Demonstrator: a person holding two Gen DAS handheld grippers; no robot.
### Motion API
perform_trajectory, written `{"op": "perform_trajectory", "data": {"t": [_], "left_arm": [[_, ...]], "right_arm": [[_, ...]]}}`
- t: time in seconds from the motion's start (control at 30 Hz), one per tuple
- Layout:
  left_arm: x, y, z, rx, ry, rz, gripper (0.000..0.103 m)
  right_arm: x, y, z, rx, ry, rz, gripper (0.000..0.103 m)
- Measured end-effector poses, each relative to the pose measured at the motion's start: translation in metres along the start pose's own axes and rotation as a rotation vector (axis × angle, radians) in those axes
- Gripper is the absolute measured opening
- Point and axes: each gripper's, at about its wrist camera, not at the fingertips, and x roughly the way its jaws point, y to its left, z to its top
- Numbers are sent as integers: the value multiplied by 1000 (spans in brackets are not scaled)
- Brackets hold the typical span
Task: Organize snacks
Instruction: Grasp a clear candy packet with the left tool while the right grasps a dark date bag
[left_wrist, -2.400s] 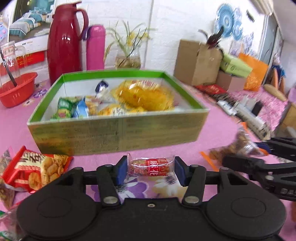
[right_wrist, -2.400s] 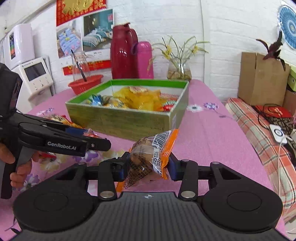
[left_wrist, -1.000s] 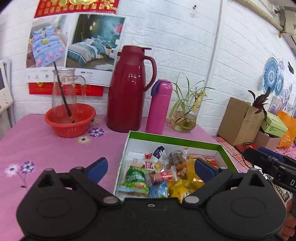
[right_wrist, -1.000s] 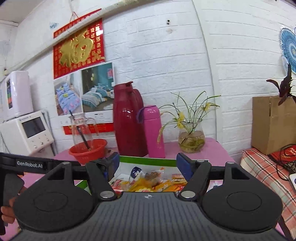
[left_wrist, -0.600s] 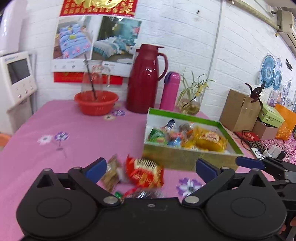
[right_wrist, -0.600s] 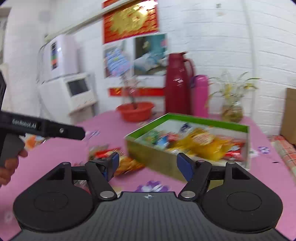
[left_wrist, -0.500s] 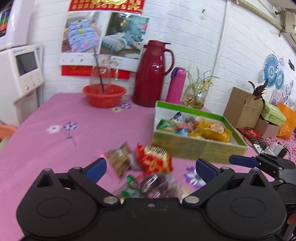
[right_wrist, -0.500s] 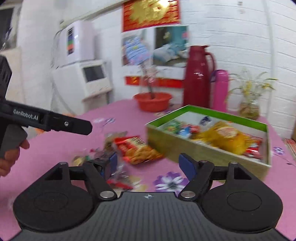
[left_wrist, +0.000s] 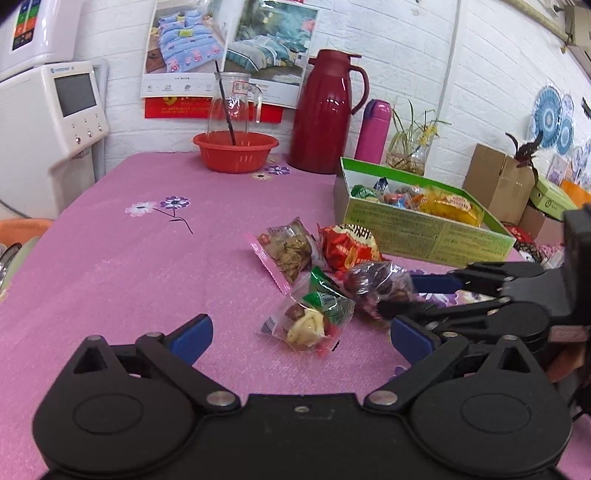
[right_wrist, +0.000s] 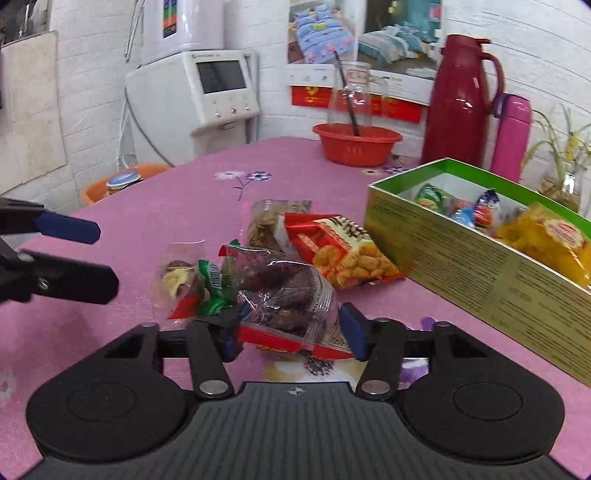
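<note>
1. Right gripper (right_wrist: 290, 334) is clenched on a clear packet of dark dates (right_wrist: 284, 291) with a red strip along its near edge, low over the pink tablecloth (left_wrist: 122, 258).
2. Left gripper (left_wrist: 301, 338) hangs released, jaws wide, a small clear candy bag (left_wrist: 310, 317) between them at 12 o'clock, untouched.
3. Green box (right_wrist: 476, 273), at 2 o'clock from the right gripper, holds yellow, green and blue snack packs.
4. Red biscuit packet (right_wrist: 340, 247) and a brown-filled bag (left_wrist: 286, 251) lie just beside the box.
5. Only the left view shows cardboard cartons (left_wrist: 498, 181) at far right; only the right shows an orange basin (right_wrist: 122, 181).
</note>
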Motion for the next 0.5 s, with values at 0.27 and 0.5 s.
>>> {"op": "perform_trajectory", "data": {"t": [0.27, 0.5], "left_arm": [[46, -2, 1, 36, 24, -2, 103], [66, 10, -1, 18, 84, -36, 69]], "right_arm": [[-44, -9, -26, 6, 29, -21, 55], [-40, -4, -14, -37, -23, -17, 103]]}}
